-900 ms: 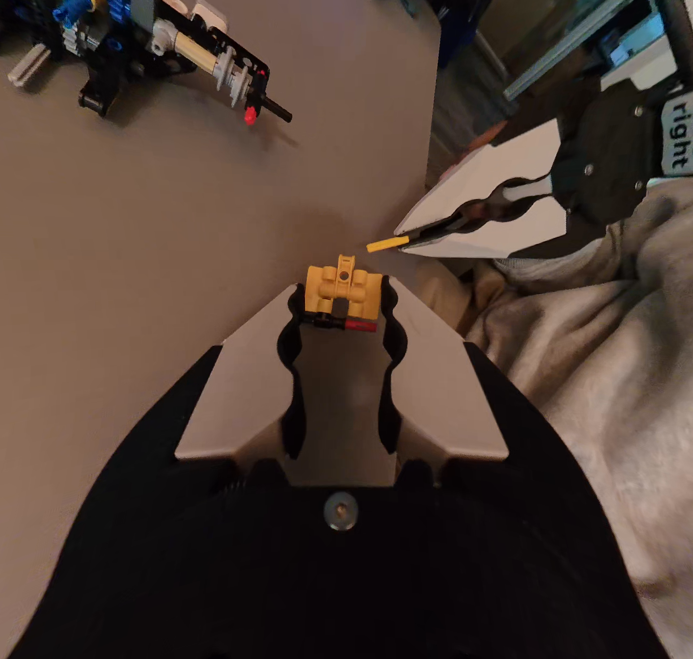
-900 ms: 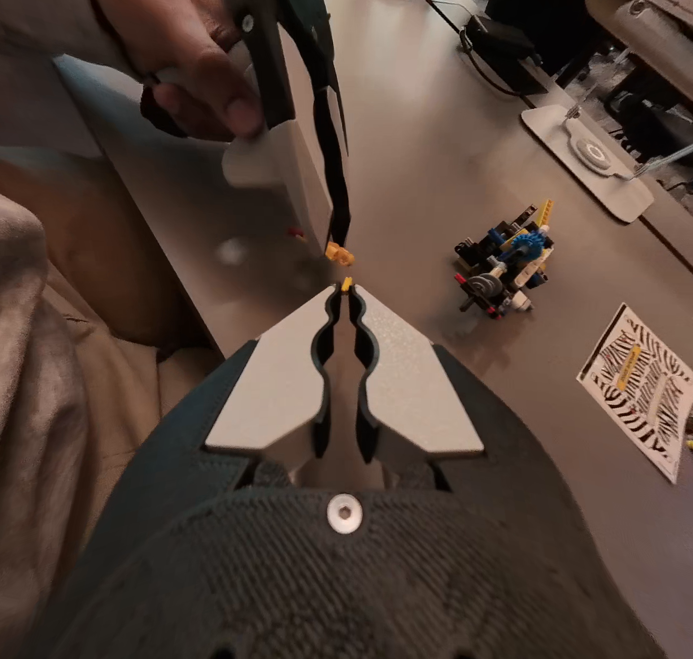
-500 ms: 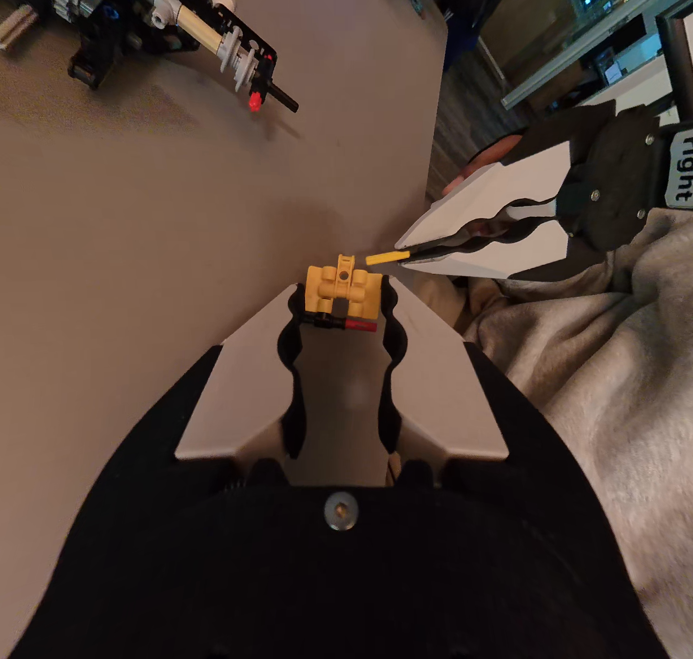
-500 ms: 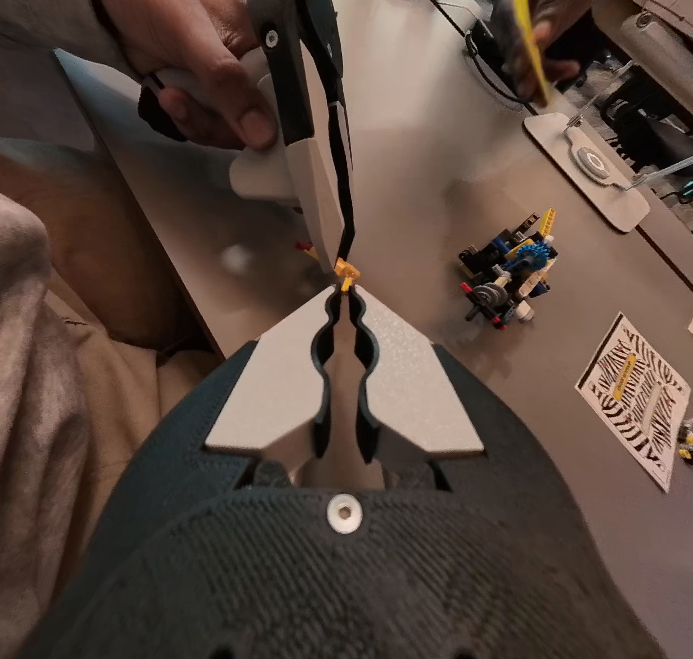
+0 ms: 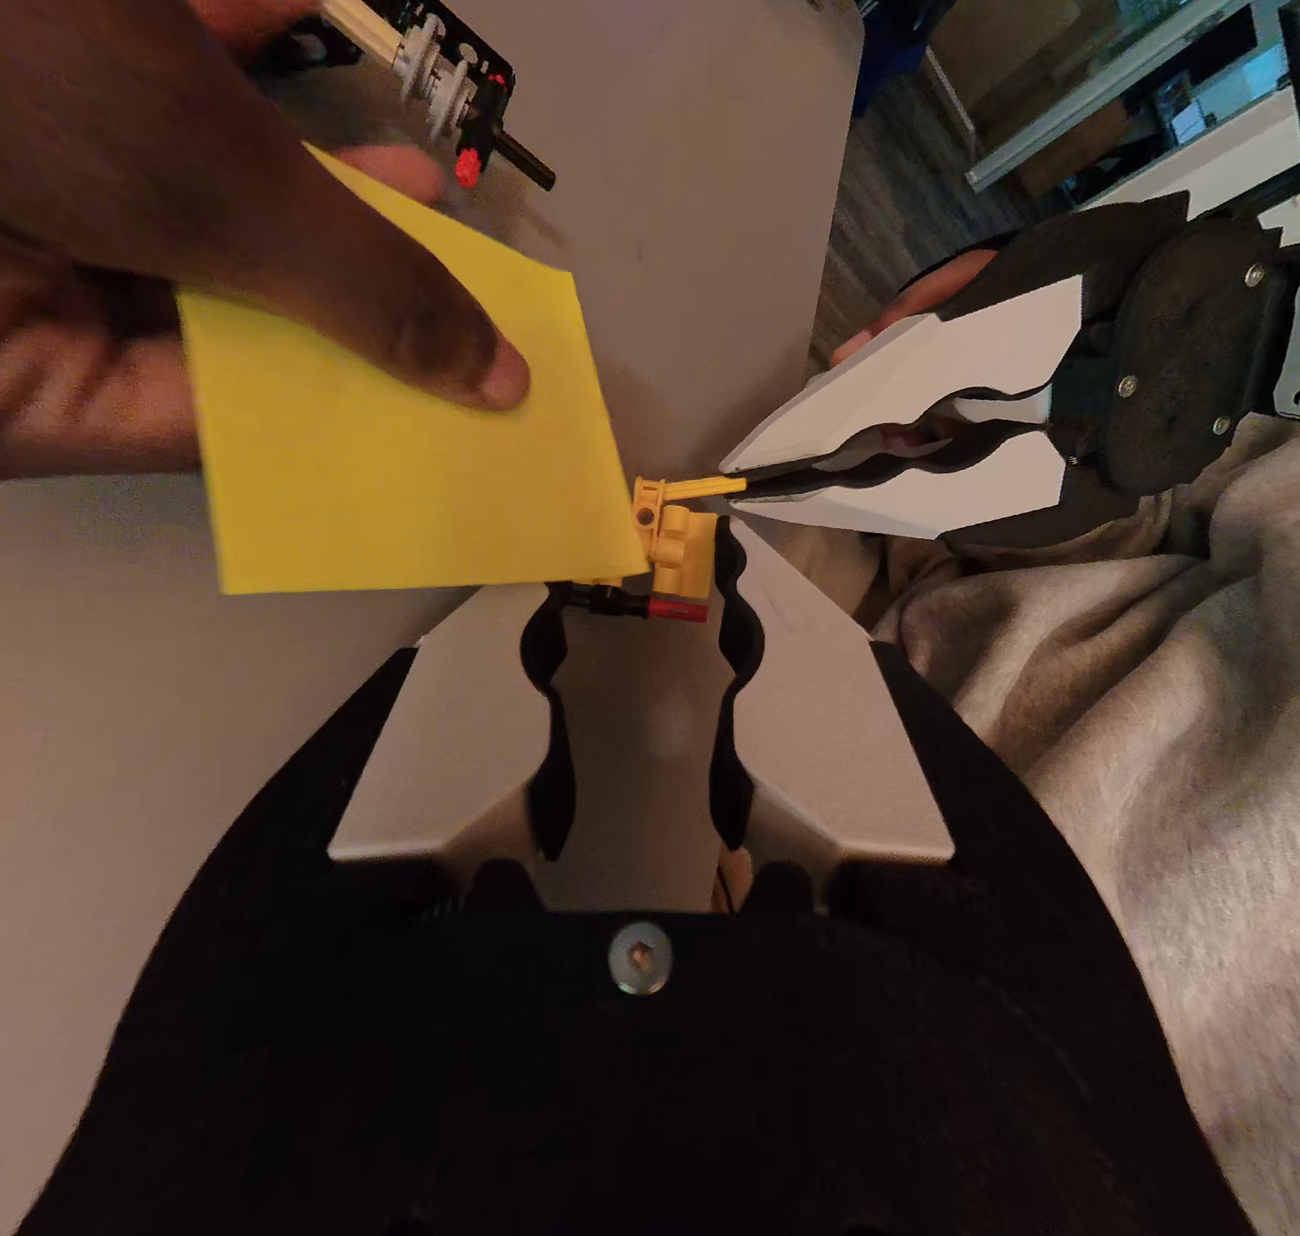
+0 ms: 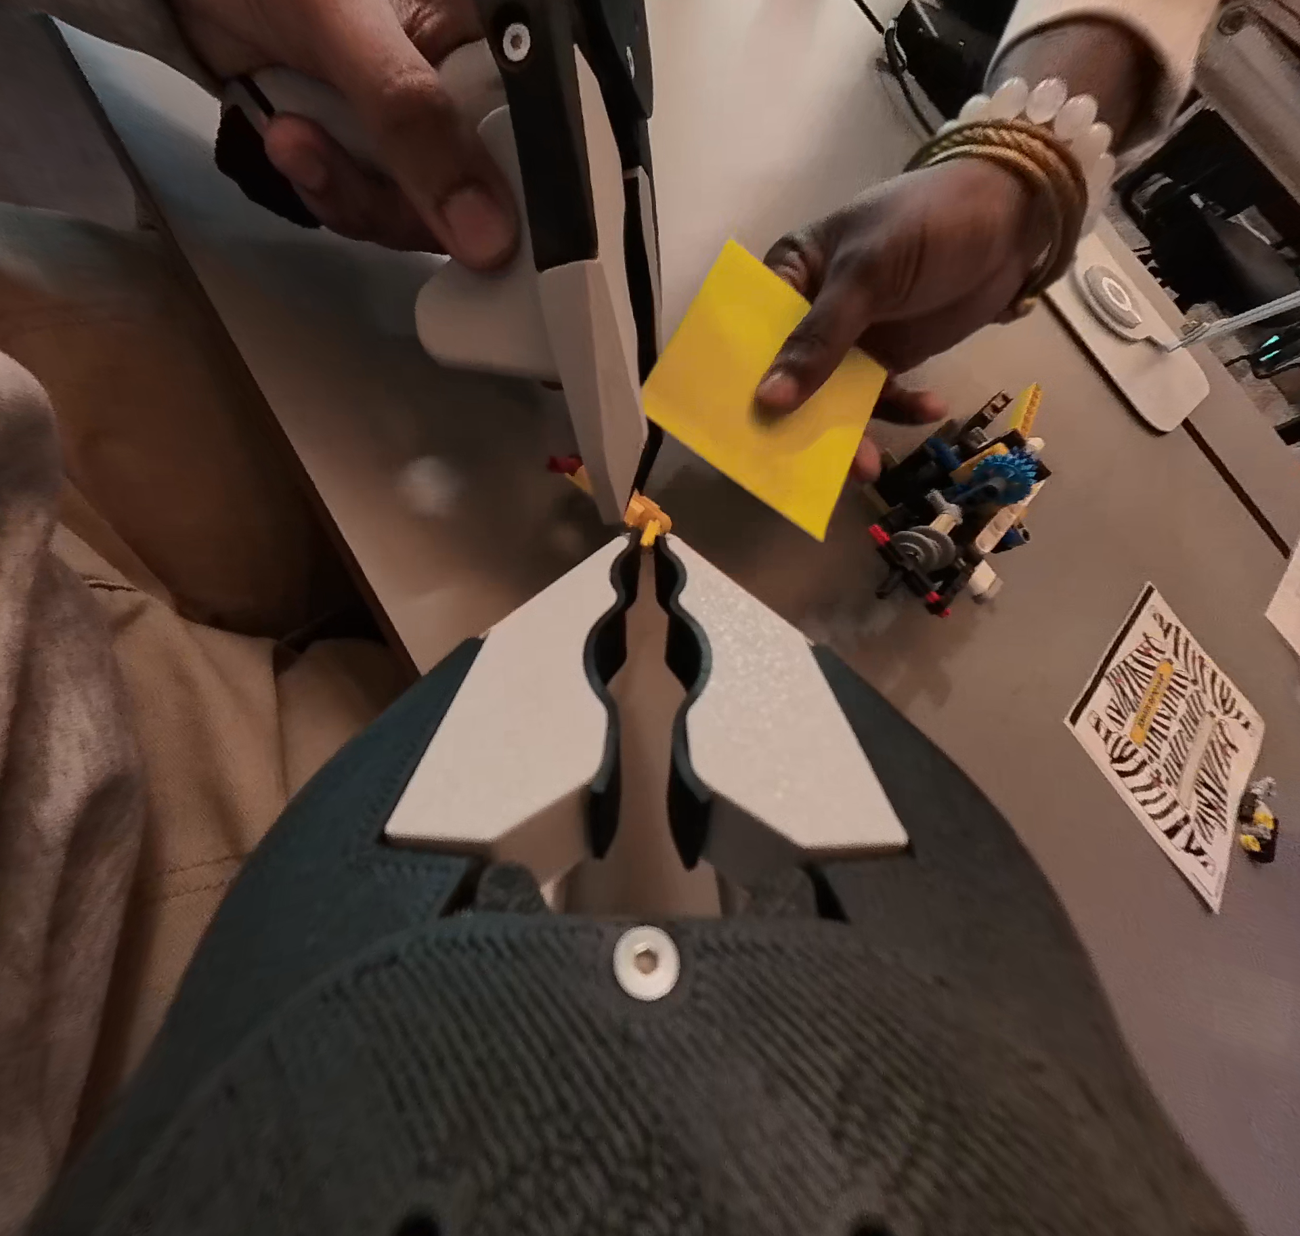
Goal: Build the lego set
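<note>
Left gripper (image 5: 636, 569) pinches the yellow sub-assembly (image 5: 679, 544) above the near counter (image 5: 703, 217) edge. Right gripper (image 5: 731, 495), jaws pressed on a yellow axle (image 5: 700, 488), has now brought its tip into the sub-assembly's connector; insertion appears begun. A bystander's hand (image 6: 907, 266) has newly entered, holding a yellow paper square (image 5: 408, 442) just left of the joint.
</note>
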`<state>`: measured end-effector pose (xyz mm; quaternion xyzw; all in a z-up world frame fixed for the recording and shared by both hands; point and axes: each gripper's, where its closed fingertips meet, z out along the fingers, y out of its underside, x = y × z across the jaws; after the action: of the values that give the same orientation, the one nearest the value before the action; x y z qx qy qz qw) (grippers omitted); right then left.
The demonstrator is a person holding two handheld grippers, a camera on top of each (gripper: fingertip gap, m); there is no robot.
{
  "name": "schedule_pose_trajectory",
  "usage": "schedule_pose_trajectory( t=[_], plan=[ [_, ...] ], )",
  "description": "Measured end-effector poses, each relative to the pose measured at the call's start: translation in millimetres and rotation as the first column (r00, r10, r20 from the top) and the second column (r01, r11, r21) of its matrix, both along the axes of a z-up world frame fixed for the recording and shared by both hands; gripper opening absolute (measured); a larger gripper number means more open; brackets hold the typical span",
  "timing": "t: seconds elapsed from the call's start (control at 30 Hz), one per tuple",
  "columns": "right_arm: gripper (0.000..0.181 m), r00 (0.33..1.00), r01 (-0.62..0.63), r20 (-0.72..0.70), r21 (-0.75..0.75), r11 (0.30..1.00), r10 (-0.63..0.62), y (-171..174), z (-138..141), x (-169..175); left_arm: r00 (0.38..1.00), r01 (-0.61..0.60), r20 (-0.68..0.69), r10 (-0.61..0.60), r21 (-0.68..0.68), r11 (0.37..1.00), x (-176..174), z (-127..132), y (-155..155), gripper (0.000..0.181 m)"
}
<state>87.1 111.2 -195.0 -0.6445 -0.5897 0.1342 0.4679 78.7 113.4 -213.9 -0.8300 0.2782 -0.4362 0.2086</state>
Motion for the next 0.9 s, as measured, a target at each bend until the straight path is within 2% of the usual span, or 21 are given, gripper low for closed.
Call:
schedule_pose_trajectory(
  t=[0.9],
  plan=[
    [0.003,1.0,0.013,0.022,-0.023,1.0,-0.013,-0.4,-6.1,0.6,1.0,-0.016,-0.026,0.016,-0.008,1.0,-0.2,-5.7,-0.1,0.04]
  ],
)
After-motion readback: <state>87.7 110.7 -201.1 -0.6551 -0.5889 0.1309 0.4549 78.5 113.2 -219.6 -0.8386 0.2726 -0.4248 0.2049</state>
